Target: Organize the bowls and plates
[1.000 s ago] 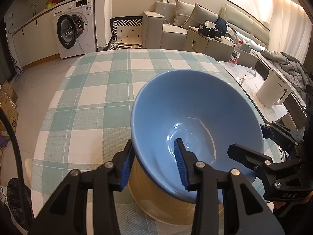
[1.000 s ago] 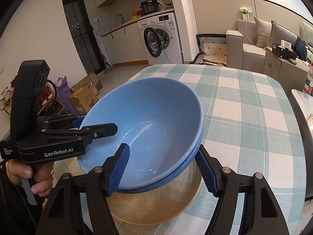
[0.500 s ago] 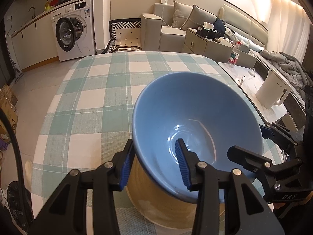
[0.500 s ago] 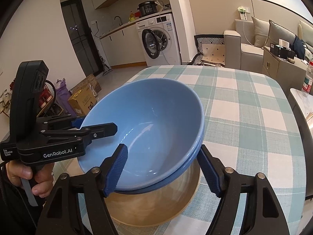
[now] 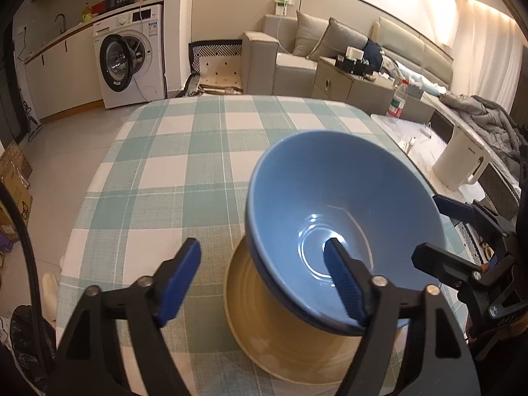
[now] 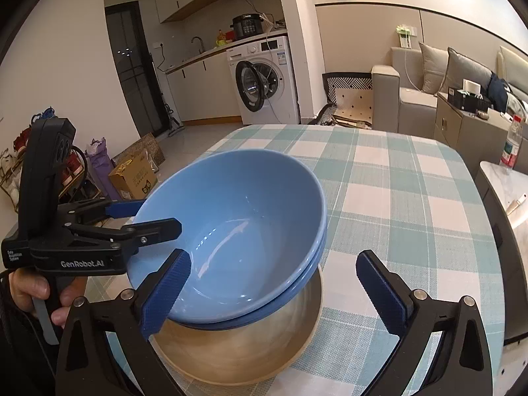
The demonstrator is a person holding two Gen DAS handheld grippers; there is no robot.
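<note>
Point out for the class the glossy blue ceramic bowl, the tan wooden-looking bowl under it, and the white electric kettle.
Glossy blue ceramic bowl [image 6: 231,217]: right wrist view, inner wall.
Tan wooden-looking bowl [image 6: 244,349]: right wrist view, outer side below the blue bowls.
White electric kettle [image 5: 458,161]: left wrist view, middle of its body.

1. Pretty clearly someone's home, an open-plan flat: a white front-loading washing machine [image 5: 130,66] sits under a kitchen counter with a tap [image 6: 197,40] and a black electric pressure cooker [image 6: 247,26] on top.
2. Living room is right there too: beige upholstered sofa with grey cushions [image 5: 333,43], a white plastic electric kettle [image 5: 460,161] on a low side table.
3. The bench wears a green-and-white checked cloth [image 5: 204,151], and cardboard boxes [image 6: 133,175] sit on the floor.
</note>
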